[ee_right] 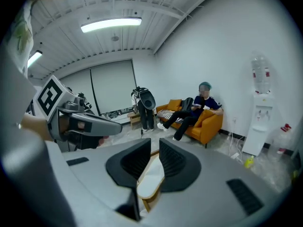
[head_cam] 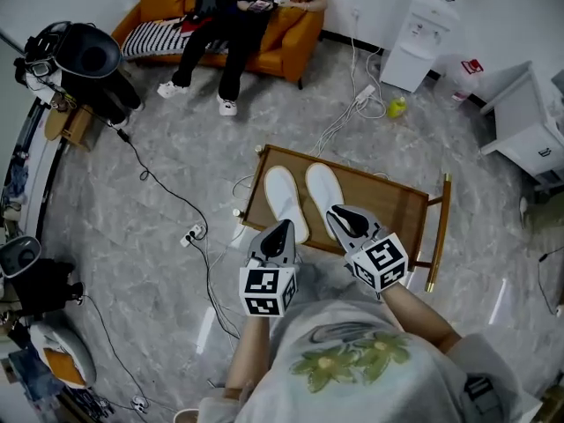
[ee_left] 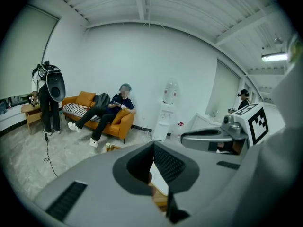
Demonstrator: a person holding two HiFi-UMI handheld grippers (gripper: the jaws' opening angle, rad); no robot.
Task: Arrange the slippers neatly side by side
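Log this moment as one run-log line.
white slippers: side by side on wooden table | left gripper: shut, empty | right gripper: fingers slightly apart, empty

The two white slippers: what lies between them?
Nothing: the head view shows only a bare strip of wooden table between the left slipper and the right slipper.

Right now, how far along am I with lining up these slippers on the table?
Looks done: the left slipper and right slipper lie side by side, roughly parallel, on the wooden table. In hand: nothing; the right gripper has its jaws slightly apart over the right slipper's near end, and the left gripper is shut and empty. Left: probably just drawing both grippers back.
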